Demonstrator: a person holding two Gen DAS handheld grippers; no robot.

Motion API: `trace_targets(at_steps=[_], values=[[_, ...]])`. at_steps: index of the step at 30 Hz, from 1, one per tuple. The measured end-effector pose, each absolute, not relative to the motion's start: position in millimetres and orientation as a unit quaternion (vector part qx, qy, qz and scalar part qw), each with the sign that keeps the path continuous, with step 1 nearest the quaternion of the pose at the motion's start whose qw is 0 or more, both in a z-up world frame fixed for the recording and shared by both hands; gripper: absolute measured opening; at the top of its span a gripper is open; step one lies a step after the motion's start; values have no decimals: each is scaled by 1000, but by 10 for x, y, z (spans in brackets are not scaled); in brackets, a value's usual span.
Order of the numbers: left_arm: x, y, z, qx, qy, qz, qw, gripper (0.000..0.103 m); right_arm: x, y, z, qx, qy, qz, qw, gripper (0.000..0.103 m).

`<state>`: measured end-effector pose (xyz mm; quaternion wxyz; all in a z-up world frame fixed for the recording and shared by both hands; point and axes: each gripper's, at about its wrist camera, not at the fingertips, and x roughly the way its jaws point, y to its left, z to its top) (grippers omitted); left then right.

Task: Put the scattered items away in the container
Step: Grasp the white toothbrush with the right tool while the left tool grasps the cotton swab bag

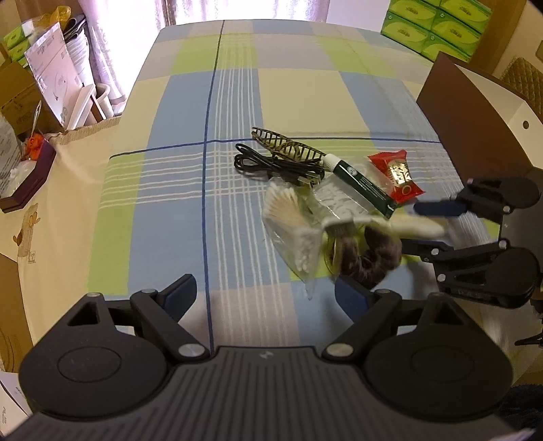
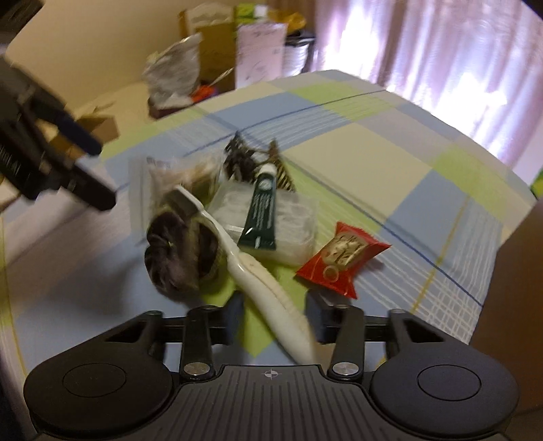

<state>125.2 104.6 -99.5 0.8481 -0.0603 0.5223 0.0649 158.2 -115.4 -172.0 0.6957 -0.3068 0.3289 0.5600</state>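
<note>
Several small items lie heaped on the checked cloth point(image 1: 176, 101) of the desk, and the dark green tube point(image 1: 359, 181) serves as landmark. Just behind the tube sit a striped hair claw point(image 1: 288, 146) and a coiled black cable point(image 1: 271, 166). Touching its right side is a red sweet wrapper point(image 1: 397, 176). Under the tube lies a clear packet point(image 2: 295, 217); on its near left is a clear bag of cotton swabs point(image 1: 292, 224), and nearer still a dark furry scrunchie point(image 1: 366, 257). A white toothbrush point(image 2: 258, 271) runs from beside the tube's base across the scrunchie toward the right gripper point(image 2: 275, 315). Its handle passes between the two fingers, which stand apart on either side of it; blur hides whether they touch it. In the left wrist view the same gripper comes in from the right of the tube with the toothbrush handle between its upper and lower fingers. The left gripper point(image 1: 268, 291) hangs over the cloth near the swab bag, fingers wide apart and holding nothing. A brown and white box point(image 1: 475, 112) stands well to the right of the tube, at the desk's edge. Green tissue packs point(image 1: 437, 27) are stacked far behind it.
</note>
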Motion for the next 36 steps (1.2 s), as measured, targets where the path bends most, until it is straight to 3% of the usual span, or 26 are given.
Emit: trace_targets(at_steps=[3, 9, 12, 17, 27, 29, 30, 31, 33, 36], values=[[1263, 1053, -996, -60, 522, 63, 849, 86, 1568, -1215, -1698, -307, 348, 563, 684, 31], [1307, 1067, -994, -66, 519, 50, 851, 84, 1518, -1471, -1673, -298, 413, 530, 678, 25], [1331, 1055, -968, -67, 512, 38, 855, 84, 1549, -1682, -1638, -260, 453, 497, 693, 16], [1448, 1007, -991, -62, 508, 25, 859, 83, 1622, -2014, -1598, -206, 488, 428, 732, 16], [1830, 1051, -1281, -51, 525, 36, 849, 65, 1626, -2002, -1573, -173, 490, 399, 755, 17], [1857, 1069, -1351, -52, 531, 34, 845, 55, 1632, -1993, -1593, -171, 491, 400, 755, 17], [1861, 1084, -1384, -55, 533, 32, 843, 45, 1633, -1994, -1585, -171, 491, 400, 755, 22], [1855, 1101, -1413, -59, 535, 29, 842, 36, 1626, -2004, -1573, -171, 490, 403, 754, 42], [1814, 1134, -1449, -65, 532, 24, 844, 31, 1603, -2008, -1549, -174, 480, 397, 763, 74], [1719, 1191, -1442, -71, 530, 18, 845, 23, 1584, -2001, -1518, -174, 467, 401, 768, 73]])
